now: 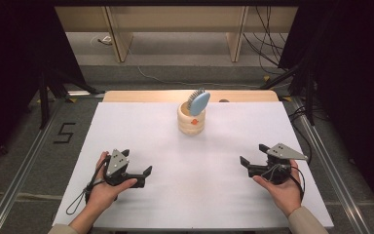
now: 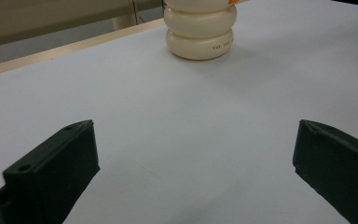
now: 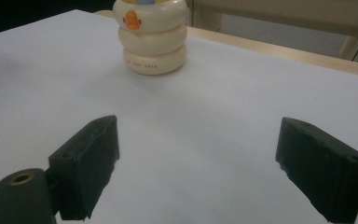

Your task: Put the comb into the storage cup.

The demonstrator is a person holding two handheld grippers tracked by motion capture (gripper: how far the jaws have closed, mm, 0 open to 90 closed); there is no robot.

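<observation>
The holder (image 1: 191, 120) stands upright on the counter (image 1: 141, 141), near the middle of its far edge. The brush (image 1: 198, 102) stands in the holder, leaning toward the right edge. The left gripper (image 1: 135, 171) rests near the near left corner, the right gripper (image 1: 253, 155) near the near right corner, well apart, both before the holder.

A: How's the light?
B: Even and soft from above. The white counter (image 1: 195, 156) is bright without glare, and the room's sides fall into black.
A: Shadows?
B: Faint ones beside the cream holder (image 1: 191, 118) and under each hand.
A: Sharpness?
B: The high view is slightly soft. In both gripper views the near black jaws blur, and the holder's top is cut off.
</observation>
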